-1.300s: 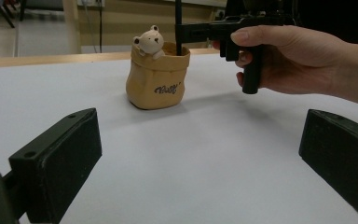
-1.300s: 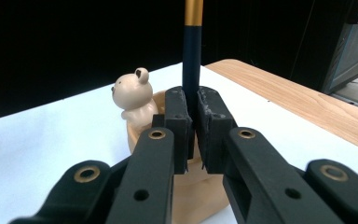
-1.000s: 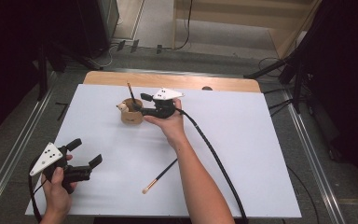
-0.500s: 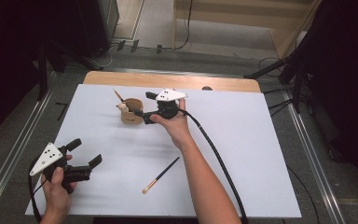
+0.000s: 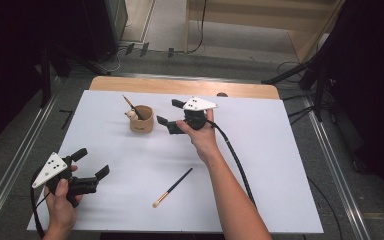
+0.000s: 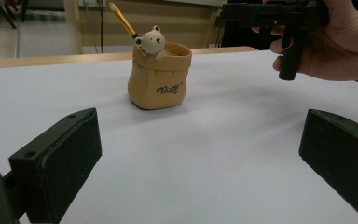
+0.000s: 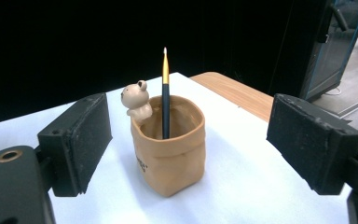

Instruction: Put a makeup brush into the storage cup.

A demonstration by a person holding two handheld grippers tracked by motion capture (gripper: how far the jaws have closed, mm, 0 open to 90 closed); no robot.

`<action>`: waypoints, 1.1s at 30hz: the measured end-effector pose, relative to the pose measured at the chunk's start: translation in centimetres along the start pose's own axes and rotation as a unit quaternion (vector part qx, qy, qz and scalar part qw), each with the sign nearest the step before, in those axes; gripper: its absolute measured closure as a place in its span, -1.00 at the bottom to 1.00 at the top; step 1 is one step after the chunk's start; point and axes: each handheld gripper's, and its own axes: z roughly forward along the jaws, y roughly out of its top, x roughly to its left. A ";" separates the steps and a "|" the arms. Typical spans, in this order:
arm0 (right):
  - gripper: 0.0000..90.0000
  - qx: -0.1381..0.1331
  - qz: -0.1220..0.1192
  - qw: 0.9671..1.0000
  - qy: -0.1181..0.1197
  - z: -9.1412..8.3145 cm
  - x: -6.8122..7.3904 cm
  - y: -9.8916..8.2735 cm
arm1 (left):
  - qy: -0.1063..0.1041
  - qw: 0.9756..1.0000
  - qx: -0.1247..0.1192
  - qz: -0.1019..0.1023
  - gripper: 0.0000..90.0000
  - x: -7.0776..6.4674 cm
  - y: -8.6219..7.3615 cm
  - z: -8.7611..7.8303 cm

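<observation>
Nearby, brush (image 7: 166, 93) in pot (image 7: 171, 154); lettering (image 6: 169, 88) perhaps "Bolly"

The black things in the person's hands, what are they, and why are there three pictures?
They are grabbing tools. A person holds one hand-held gripper in each hand: the left hand-held gripper and the right hand-held gripper. Each has two black jaws that pinch, and both are open, holding nothing.

One picture comes from a camera high above the table. The other two come from little cameras riding on each tool, looking out between its jaws.

On the white table stands a small tan cup with a tiny bear on its rim and a brush inside. A second brush lies flat nearer the person.
</observation>
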 end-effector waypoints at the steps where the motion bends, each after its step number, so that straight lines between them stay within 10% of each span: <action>1: -0.68 -0.001 -0.001 1.000 0.000 -0.3 0.0 0.0 | 0.000 1.000 0.000 0.000 -1.00 0.0 0.0 0.0; 33: -0.66 -0.015 0.014 1.000 0.012 -6.7 0.7 -2.1 | 0.002 1.000 0.001 0.000 -1.00 -0.2 -0.1 -0.2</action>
